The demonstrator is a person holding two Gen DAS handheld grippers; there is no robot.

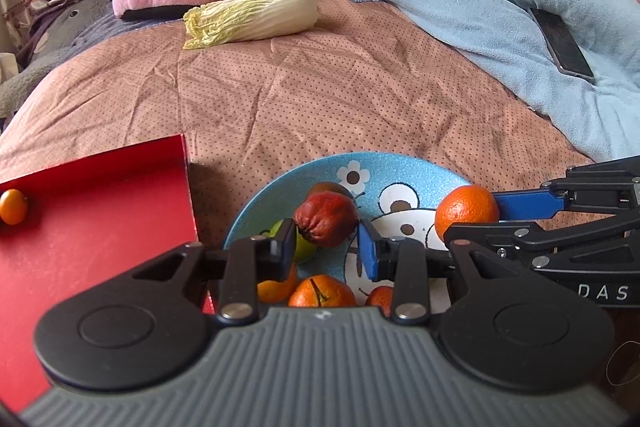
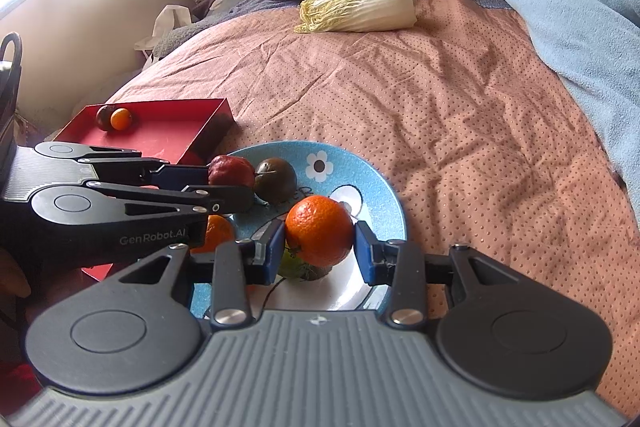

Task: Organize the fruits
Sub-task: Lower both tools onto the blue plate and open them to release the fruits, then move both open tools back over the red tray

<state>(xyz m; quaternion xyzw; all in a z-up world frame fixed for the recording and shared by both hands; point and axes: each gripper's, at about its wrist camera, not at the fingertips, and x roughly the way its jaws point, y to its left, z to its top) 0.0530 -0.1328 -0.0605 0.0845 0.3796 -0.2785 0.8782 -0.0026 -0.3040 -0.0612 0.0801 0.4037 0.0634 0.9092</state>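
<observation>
**Both grippers loaded over the plate, tray off to the left**

Nearest, the right gripper pinches an orange mandarin between its blue pads, holding it just above the blue plate. Beside it, the left gripper clamps a wrinkled dark-red fruit at its fingertips, above the same plate. More fruit lies below in the plate: a split mandarin, a green fruit and a dark round one.

Further out, the red tray sits touching the plate's left edge, with a small orange fruit and a dark one already in its far corner. The tray lies left of both grips, so the left hand is probably nearer and should deliver first; the right would have to cross over it. Beyond, a napa cabbage rests on the bedspread.
</observation>
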